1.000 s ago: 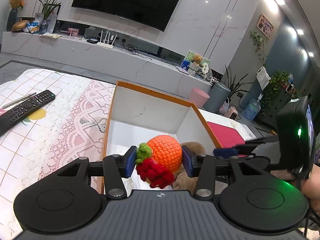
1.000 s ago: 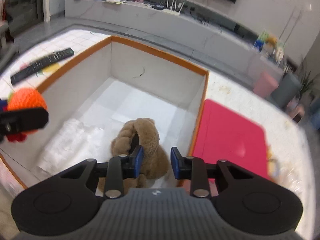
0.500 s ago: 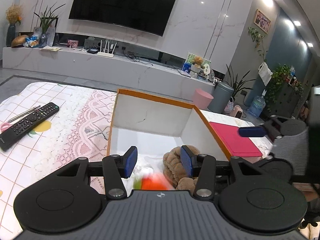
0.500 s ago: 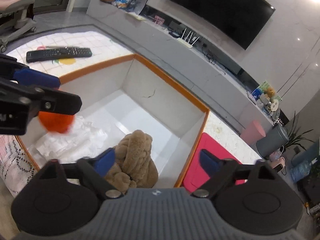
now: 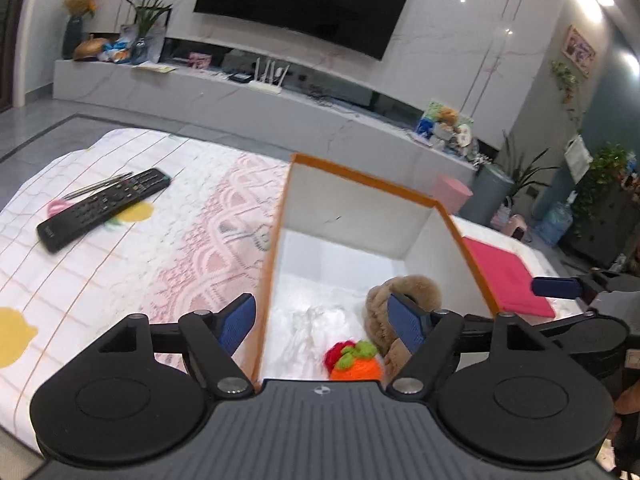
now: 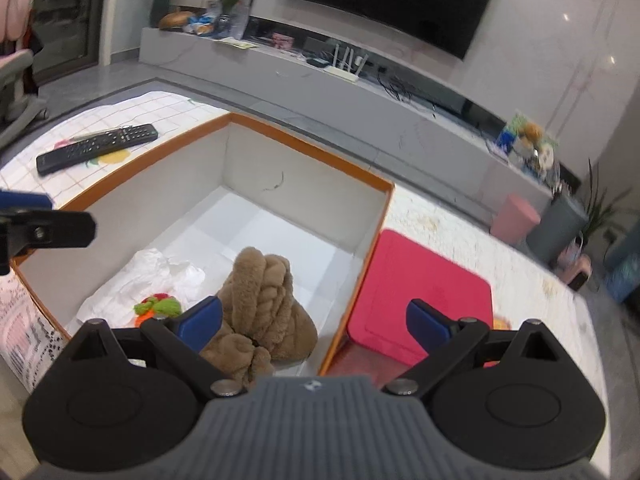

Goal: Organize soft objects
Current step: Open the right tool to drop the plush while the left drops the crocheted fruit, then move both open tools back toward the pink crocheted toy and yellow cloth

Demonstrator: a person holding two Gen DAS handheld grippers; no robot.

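Observation:
An orange-rimmed white box [image 5: 362, 182] [image 6: 308, 152] stands on the table. Inside lie a crocheted orange fruit with green and red parts [image 5: 354, 362] [image 6: 156, 307], a brown plush toy [image 5: 404, 292] [image 6: 264, 304] and crumpled white cloth [image 5: 316, 324] [image 6: 160, 272]. My left gripper [image 5: 324, 326] is open and empty, above the box's near left corner. My right gripper [image 6: 314, 320] is open and empty, above the box's near right side, over the plush toy.
A black remote [image 5: 104, 208] [image 6: 96, 147] lies on the patterned tablecloth left of the box. A red mat [image 5: 508, 276] [image 6: 420, 296] lies right of the box. A TV console runs along the far wall.
The left gripper let go of the crocheted fruit, which dropped into the box beside the plush toy. Both grippers opened wide and rose back from the box.

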